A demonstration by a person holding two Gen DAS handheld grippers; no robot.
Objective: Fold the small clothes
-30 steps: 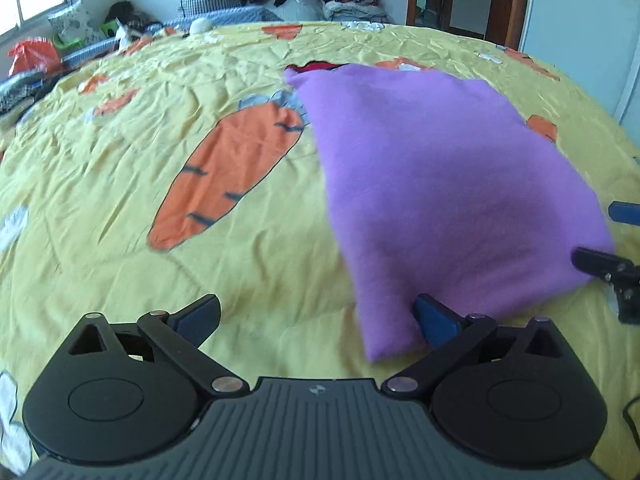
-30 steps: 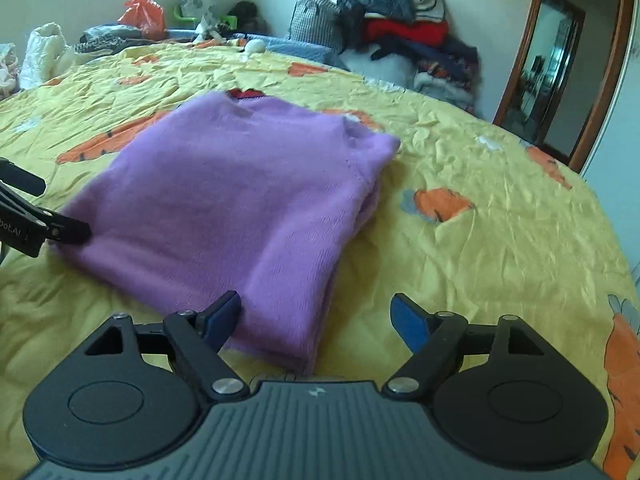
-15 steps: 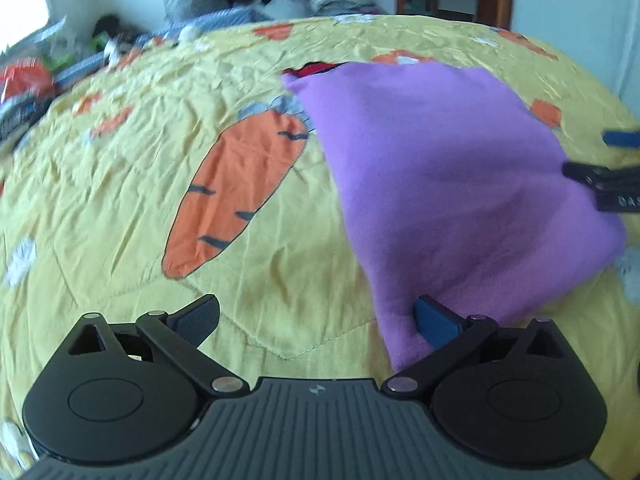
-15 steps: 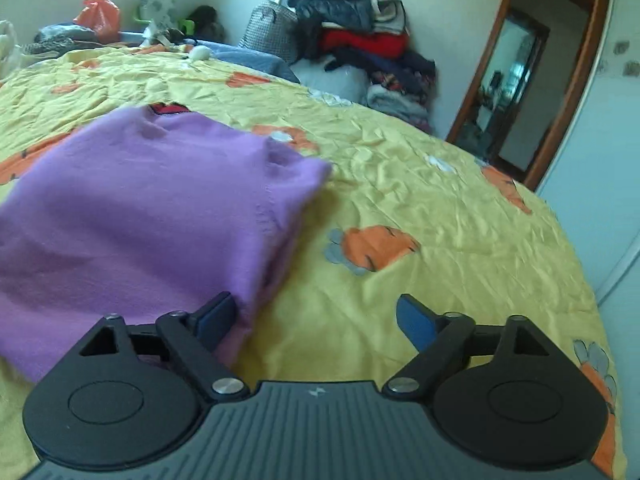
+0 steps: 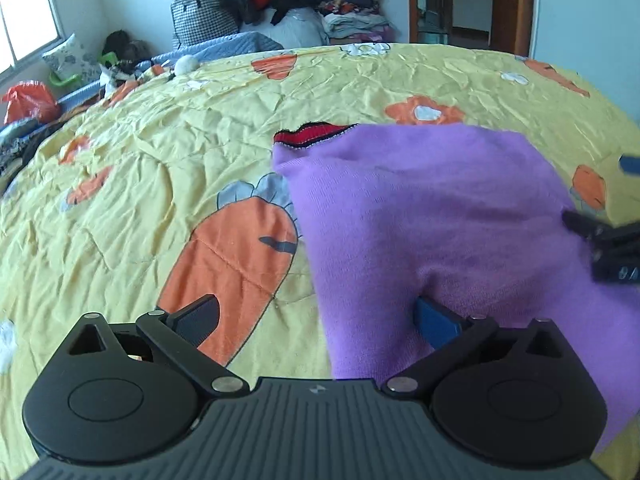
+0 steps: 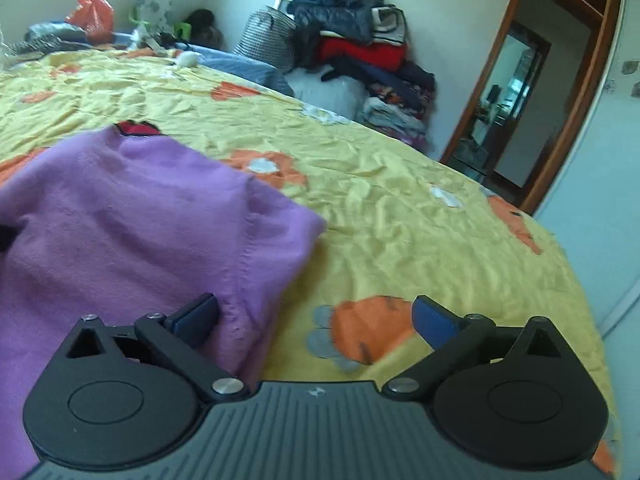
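Jaws on our right gripper (image 6: pixel 314 320) were spreading to their widest, with the near right edge of the purple sweater (image 6: pixel 132 232) lying between them but neither pad pressing it. Our left gripper (image 5: pixel 316 316) also stood wide apart, its right pad against or under the sweater's near left edge, the cloth bulging just above it; we had no pinch there either.

That sweater lay folded into a rough rectangle on the yellow carrot bedspread (image 5: pixel 160 152), a red collar (image 5: pixel 312 134) peeking out at its far end. We judged it soft, light and floppy, a fleecy knit in at least 2 layers at the right fold, likely to sag and slide apart unless all layers were caught together. Best holds, we reckoned, were the 2 near corners, pinching every layer at once.

Both hands sat low at the near edge of the bed, grippers angled down toward the cloth, one at each side of the sweater.
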